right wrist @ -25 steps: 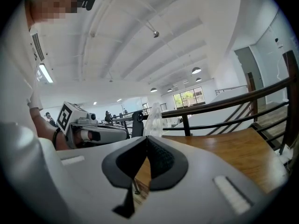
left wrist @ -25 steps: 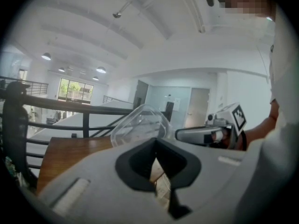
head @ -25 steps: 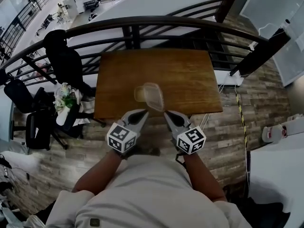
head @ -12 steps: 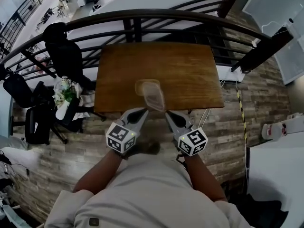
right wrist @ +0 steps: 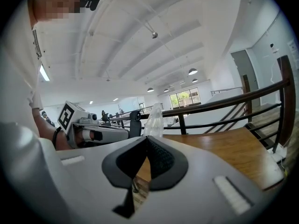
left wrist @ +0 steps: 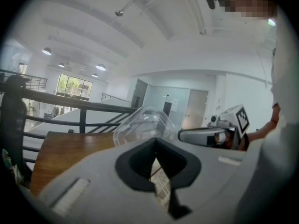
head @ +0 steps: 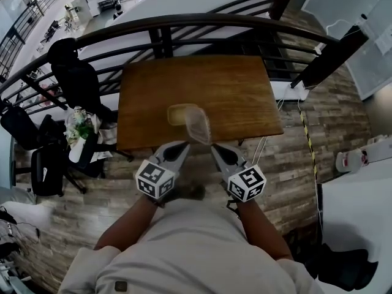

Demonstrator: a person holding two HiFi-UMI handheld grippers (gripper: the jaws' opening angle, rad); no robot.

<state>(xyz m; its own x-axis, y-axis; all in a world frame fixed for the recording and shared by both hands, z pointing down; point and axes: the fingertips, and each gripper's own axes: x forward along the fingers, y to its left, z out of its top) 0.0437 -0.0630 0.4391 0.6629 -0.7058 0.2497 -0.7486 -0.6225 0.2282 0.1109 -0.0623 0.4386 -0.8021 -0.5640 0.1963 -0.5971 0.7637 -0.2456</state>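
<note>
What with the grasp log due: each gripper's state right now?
Left gripper: shut on the clear plastic container.
Right gripper: shut on the same container.

Thin, glossy, smooth clear plastic: clear container [head: 190,121]. Brown grained wood with a slight sheen: table [head: 233,87]. Dark smooth metal: railing [head: 184,22]. Rough-looking wood planks: floor [head: 92,195]. Matt grey plastic shell on right gripper [right wrist: 146,139]; black finely textured pads [right wrist: 161,157].
</note>
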